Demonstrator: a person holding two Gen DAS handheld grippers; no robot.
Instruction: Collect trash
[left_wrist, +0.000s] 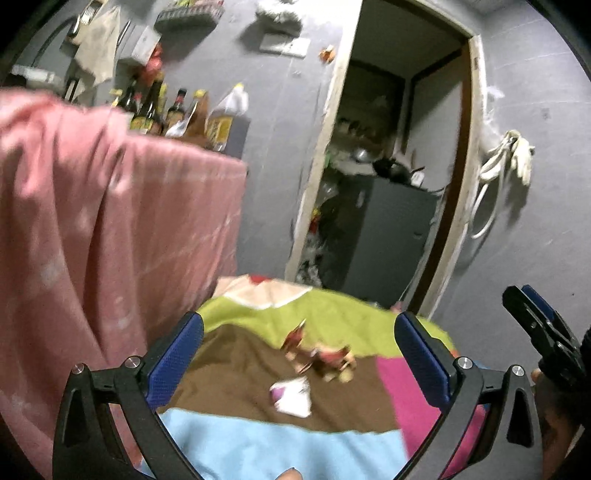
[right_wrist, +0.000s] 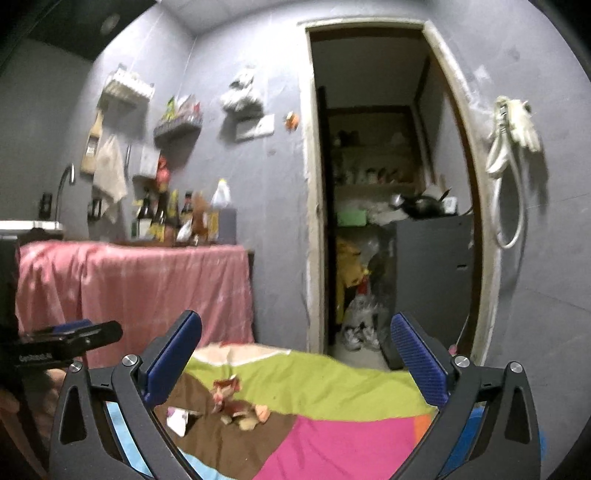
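A crumpled white wrapper (left_wrist: 291, 397) and a cluster of red and gold wrappers (left_wrist: 321, 356) lie on the brown patch of a multicoloured cloth (left_wrist: 332, 314). My left gripper (left_wrist: 299, 354) is open and empty, held above them. In the right wrist view the white wrapper (right_wrist: 179, 419) and the red-gold wrappers (right_wrist: 236, 400) lie low at the left. My right gripper (right_wrist: 295, 358) is open and empty, above the cloth (right_wrist: 332, 376). The right gripper also shows at the right edge of the left wrist view (left_wrist: 543, 332).
A counter draped in pink cloth (right_wrist: 129, 280) stands to the left, with several bottles (right_wrist: 173, 218) on top. A doorway (right_wrist: 376, 184) straight ahead opens on a cluttered storeroom with a dark cabinet (right_wrist: 432, 280). Grey walls carry shelves and a hanging white cord (right_wrist: 509, 158).
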